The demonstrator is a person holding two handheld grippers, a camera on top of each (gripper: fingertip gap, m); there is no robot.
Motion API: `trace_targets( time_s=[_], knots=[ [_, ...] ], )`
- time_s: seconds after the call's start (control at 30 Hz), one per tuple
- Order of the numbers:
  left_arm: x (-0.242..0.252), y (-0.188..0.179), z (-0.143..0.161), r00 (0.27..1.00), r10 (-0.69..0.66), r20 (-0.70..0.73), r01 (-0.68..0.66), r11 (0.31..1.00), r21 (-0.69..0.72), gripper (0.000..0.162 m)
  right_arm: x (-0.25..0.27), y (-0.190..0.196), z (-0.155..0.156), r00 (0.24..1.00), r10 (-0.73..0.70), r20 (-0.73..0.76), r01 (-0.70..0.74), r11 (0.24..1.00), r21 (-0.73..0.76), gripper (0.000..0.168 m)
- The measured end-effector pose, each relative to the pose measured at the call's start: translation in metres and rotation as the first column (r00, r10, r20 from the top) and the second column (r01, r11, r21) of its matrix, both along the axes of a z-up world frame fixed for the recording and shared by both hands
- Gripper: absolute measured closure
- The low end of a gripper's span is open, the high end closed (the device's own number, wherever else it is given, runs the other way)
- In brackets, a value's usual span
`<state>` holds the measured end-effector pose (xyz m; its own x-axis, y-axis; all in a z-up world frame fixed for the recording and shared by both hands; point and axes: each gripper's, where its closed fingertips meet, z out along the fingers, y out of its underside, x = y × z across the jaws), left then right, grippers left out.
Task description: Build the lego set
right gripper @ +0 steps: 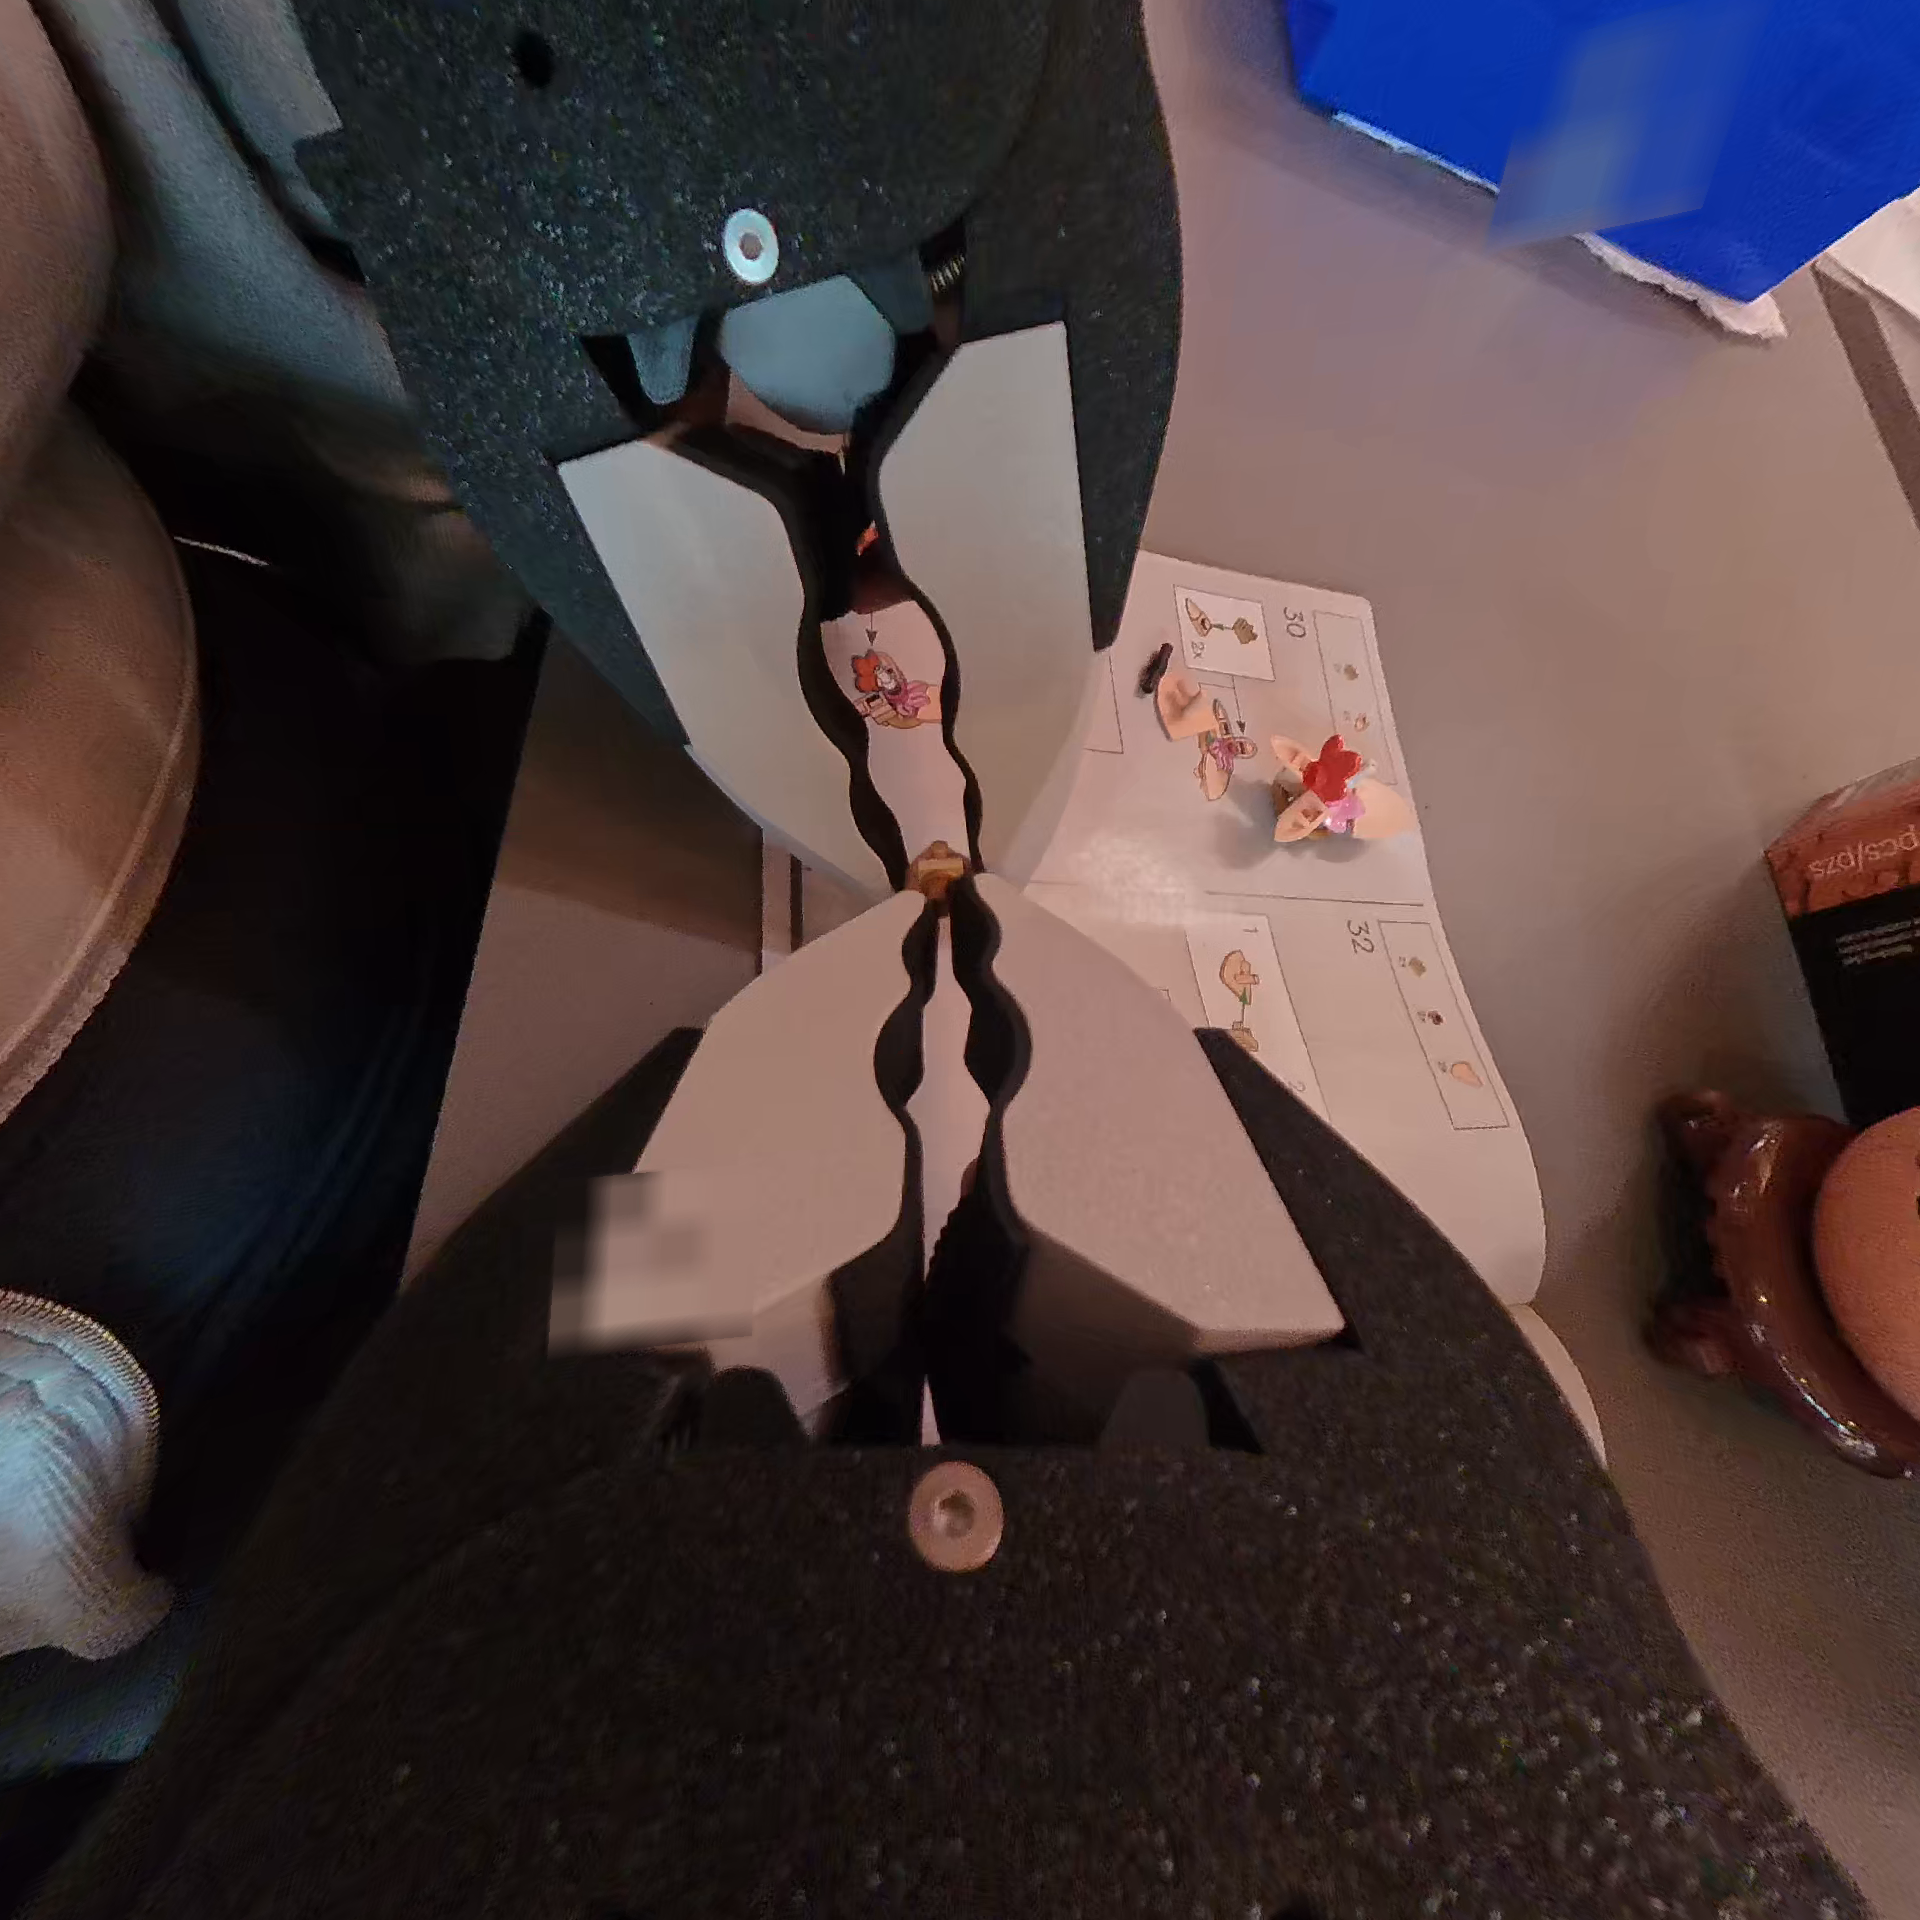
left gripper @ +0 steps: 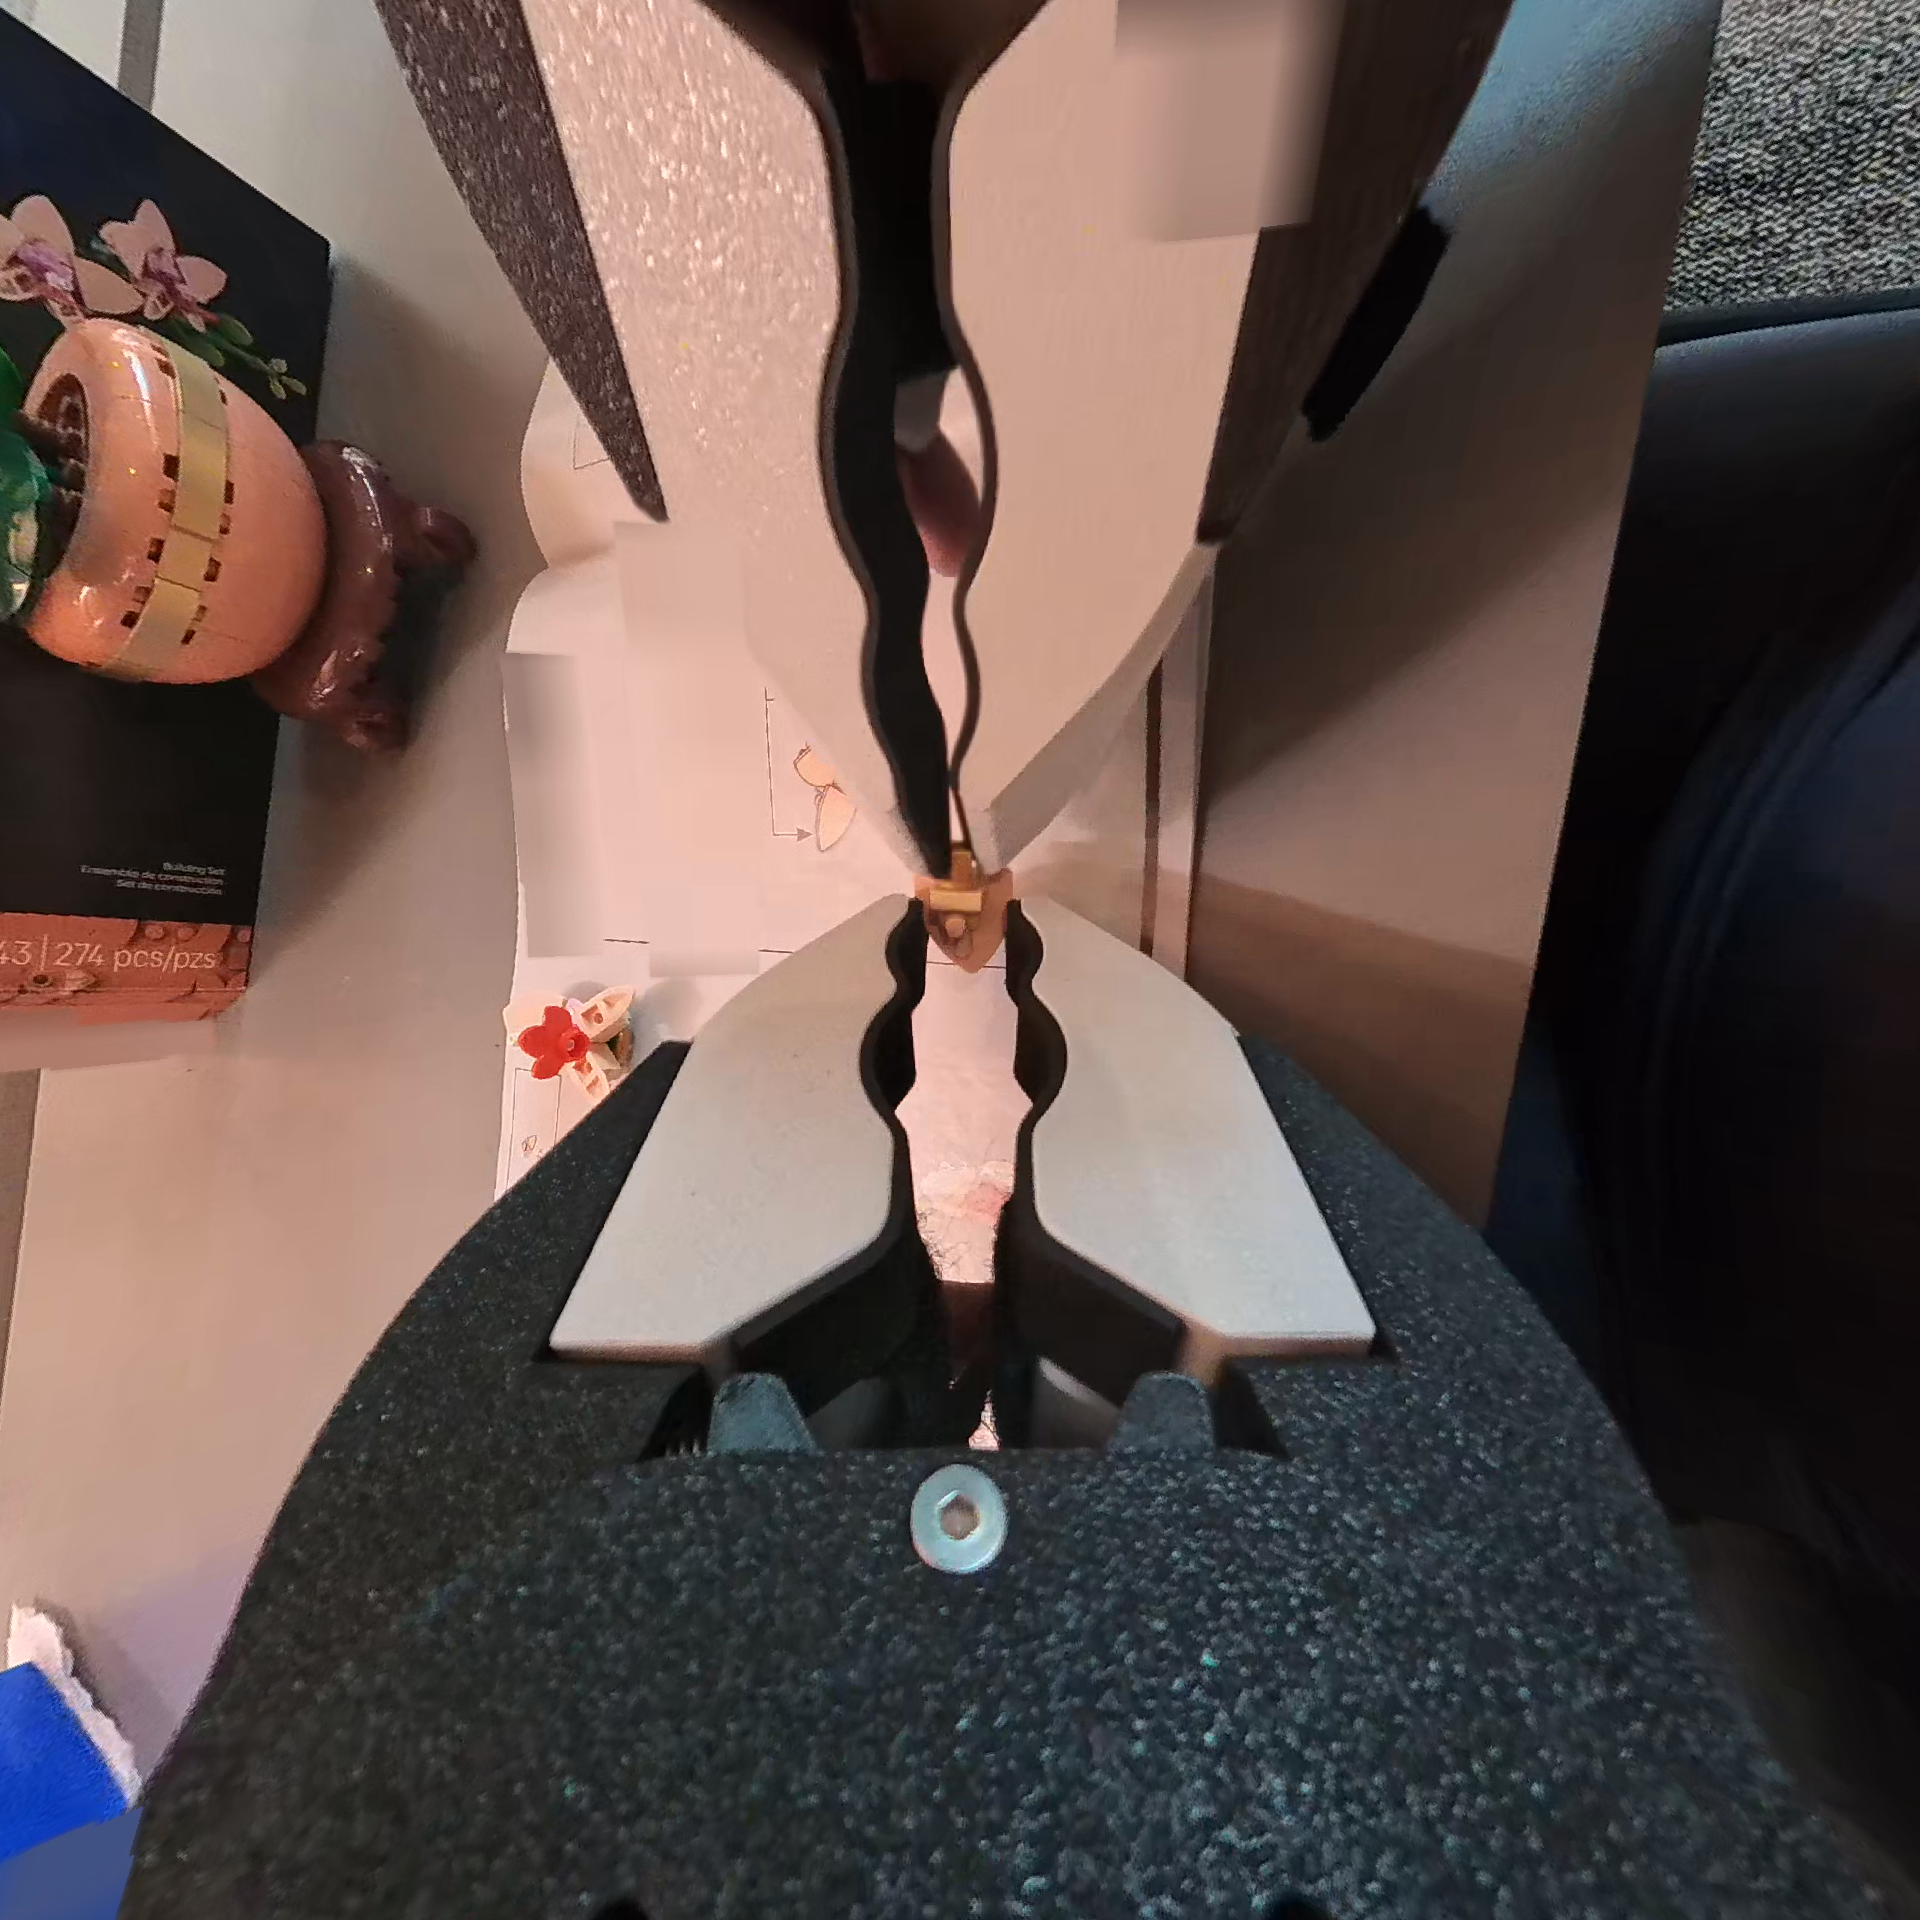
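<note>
My left gripper (left gripper: 964, 920) and my right gripper (left gripper: 954, 847) meet tip to tip above the instruction booklet (left gripper: 623, 790). The left one is shut on a cream petal piece (left gripper: 971, 943). The right one, coming from the top of the left wrist view, is shut on a small tan piece (left gripper: 951, 885) that touches the petal piece. In the right wrist view my right gripper (right gripper: 940, 906) pinches the tan piece (right gripper: 935, 868), and the left gripper (right gripper: 930, 854) comes down from above. The joint between the two pieces is mostly hidden by the fingertips.
A small flower with a red centre (right gripper: 1335, 790) lies on the booklet (right gripper: 1299, 883), with a loose cream petal (right gripper: 1184, 712) and a tiny black piece (right gripper: 1153, 665) beside it. The set's box (left gripper: 135, 623), a pink pot model on a brown stand (left gripper: 177, 540) and a blue bag (right gripper: 1558, 104) ring the table.
</note>
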<state>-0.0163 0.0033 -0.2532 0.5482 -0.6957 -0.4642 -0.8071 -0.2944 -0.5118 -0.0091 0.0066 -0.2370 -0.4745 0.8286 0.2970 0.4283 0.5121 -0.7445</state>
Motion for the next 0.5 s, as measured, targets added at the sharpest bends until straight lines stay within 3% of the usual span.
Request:
trace_targets(
  time_s=[0.43,0.5],
  knots=[
    [0.001,0.0,0.001,0.998,-0.009,0.068,0.011,0.999,-0.032,0.146,-0.002,-0.002,0.003,0.999,-0.029,0.019,0.031,0.994,-0.105,0.167],
    [-0.005,0.004,0.01,0.994,-0.002,0.11,0.0,1.0,0.013,0.136,0.0,0.004,0.007,0.998,-0.07,-0.002,0.068,0.978,-0.197,0.167]
  ],
)
